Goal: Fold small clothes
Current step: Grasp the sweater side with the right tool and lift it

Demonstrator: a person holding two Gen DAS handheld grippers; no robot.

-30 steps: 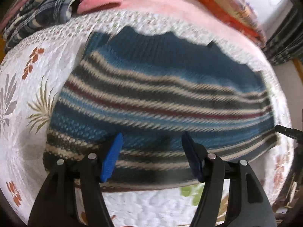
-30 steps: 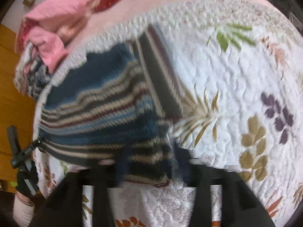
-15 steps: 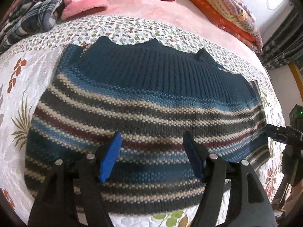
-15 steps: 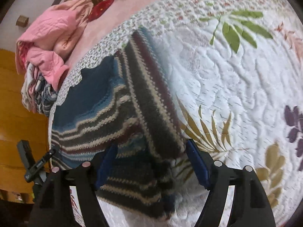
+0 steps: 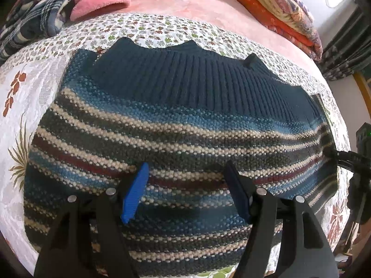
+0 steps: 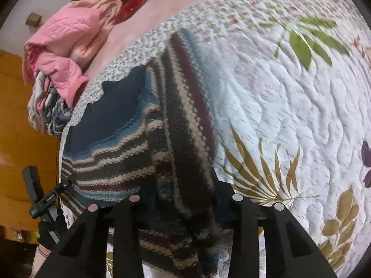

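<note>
A knitted sweater (image 5: pixel 185 106) with a dark blue ribbed top and cream, grey, maroon and blue stripes lies flat on the white floral quilt (image 5: pixel 34 88). My left gripper (image 5: pixel 186 164) hovers open just above its striped middle, blue pads apart, holding nothing. In the right wrist view the sweater's (image 6: pixel 111 153) right side is bunched into a thick striped fold that runs up from between my right gripper's (image 6: pixel 183 197) fingers. Those fingers have drawn in on the fold, and the fabric hides their tips. The right gripper (image 5: pixel 347 156) also shows at the sweater's right edge.
Pink garments (image 5: pixel 99 2) and a plaid cloth (image 5: pixel 30 20) are piled at the back left of the bed. Folded orange and patterned blankets (image 5: pixel 278 7) lie at the back right. Open quilt (image 6: pixel 289 115) stretches to the right of the sweater. Orange wood (image 6: pixel 18 115) lies beyond the bed's left edge.
My left gripper moved forward over the sweater and stayed open. The right gripper's fingers went from wide apart to drawn in on the sweater's side fold.
</note>
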